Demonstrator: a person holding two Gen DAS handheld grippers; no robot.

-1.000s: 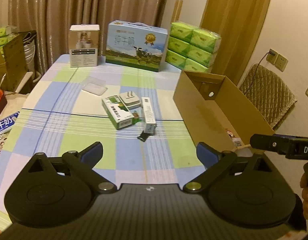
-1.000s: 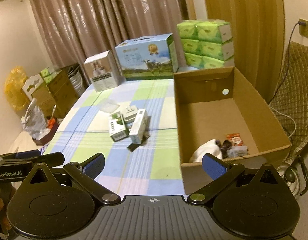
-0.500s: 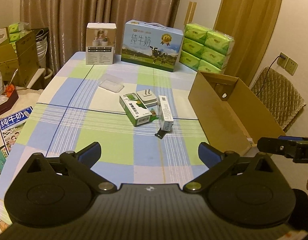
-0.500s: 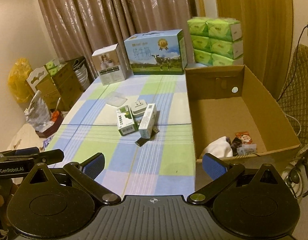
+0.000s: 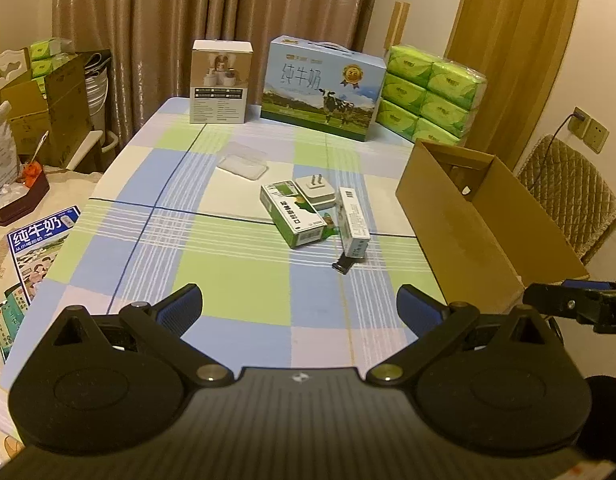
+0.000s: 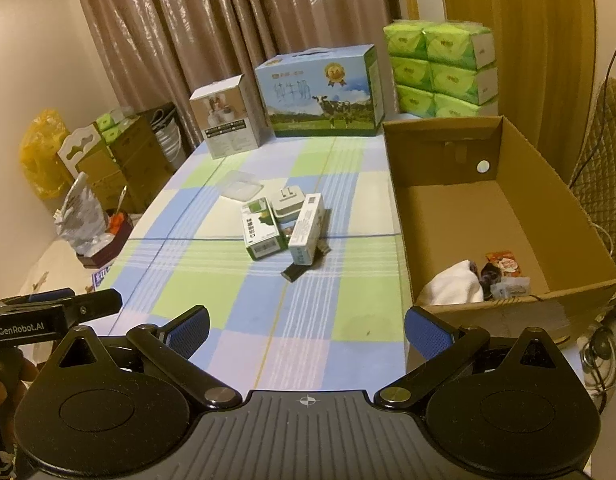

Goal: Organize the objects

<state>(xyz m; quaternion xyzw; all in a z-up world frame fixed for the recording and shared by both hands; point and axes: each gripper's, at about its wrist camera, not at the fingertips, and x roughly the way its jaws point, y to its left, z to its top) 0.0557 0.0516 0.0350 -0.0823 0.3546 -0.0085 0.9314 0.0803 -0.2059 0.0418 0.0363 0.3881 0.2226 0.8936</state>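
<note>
Right wrist view: cardboard box [image 6: 504, 216] holds a white cloth [image 6: 452, 286] and small packets [image 6: 506, 272] in its near corner; both claws, left [image 5: 299, 306] and right [image 6: 307, 326], spread, empty.

From the left wrist view, the open brown cardboard box [image 5: 460, 216] hides its contents behind its near wall; small print on the green-and-white carton [image 5: 294, 214] is unreadable.

Small cartons [image 5: 293, 215]: two. Plug [image 5: 316, 192]: one. Tissue packs [image 5: 430, 92]: six.
</note>
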